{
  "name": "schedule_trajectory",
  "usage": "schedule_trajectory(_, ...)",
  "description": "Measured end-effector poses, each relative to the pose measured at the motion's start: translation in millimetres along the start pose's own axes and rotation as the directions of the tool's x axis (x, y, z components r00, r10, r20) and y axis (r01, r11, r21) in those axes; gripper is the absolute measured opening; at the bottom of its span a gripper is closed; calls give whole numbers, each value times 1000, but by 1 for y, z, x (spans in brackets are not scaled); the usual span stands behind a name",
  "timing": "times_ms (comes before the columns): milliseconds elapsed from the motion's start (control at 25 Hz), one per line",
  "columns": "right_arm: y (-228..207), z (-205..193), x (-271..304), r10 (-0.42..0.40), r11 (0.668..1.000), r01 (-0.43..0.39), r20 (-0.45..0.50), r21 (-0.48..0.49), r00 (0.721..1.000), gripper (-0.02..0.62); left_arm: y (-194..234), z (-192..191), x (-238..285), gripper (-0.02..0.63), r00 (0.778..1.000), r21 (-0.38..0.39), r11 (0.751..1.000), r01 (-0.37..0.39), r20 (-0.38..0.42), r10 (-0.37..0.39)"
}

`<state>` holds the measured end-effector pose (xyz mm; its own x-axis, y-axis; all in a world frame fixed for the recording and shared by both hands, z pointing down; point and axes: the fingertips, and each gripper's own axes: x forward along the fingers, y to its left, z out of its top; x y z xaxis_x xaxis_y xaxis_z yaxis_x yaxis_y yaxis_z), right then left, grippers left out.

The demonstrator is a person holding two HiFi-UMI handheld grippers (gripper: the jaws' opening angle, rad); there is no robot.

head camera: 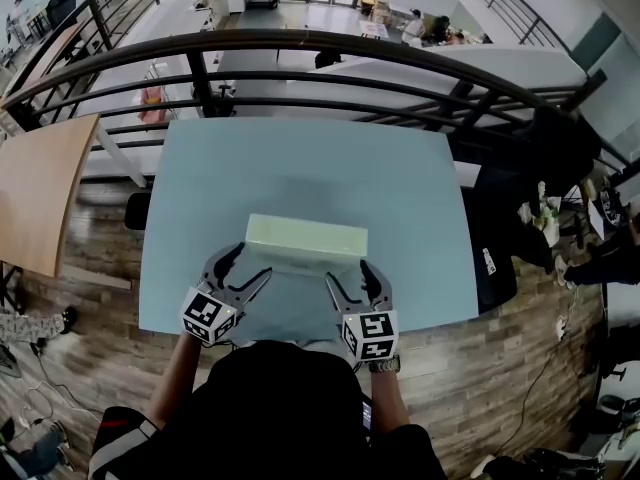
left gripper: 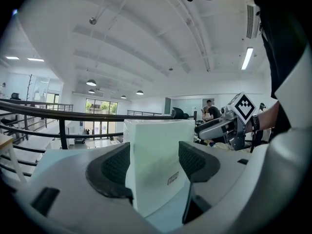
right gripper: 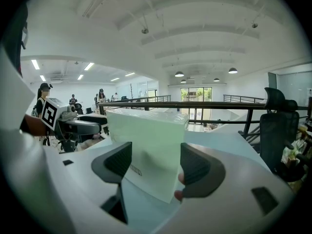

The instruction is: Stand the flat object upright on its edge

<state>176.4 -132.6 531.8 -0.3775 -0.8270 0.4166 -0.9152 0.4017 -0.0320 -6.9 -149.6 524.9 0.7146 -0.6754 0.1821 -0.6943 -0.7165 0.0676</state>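
Left claw [head camera: 253,260] and right claw [head camera: 348,271] are both open, jaws spread around the near corners of the pale green box [head camera: 305,240], which rests on the blue surface [head camera: 300,158]

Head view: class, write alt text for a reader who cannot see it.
A pale green box sits on a light blue table, with the left gripper and right gripper, jaws apart, at its near corners.
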Motion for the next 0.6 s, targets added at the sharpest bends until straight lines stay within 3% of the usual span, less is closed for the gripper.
schedule_trajectory(600,-2,1,-4,-1,1000,1,-9,-3,1000,311,-4,5,2,314,1000,2,1000,3,-5,-3)
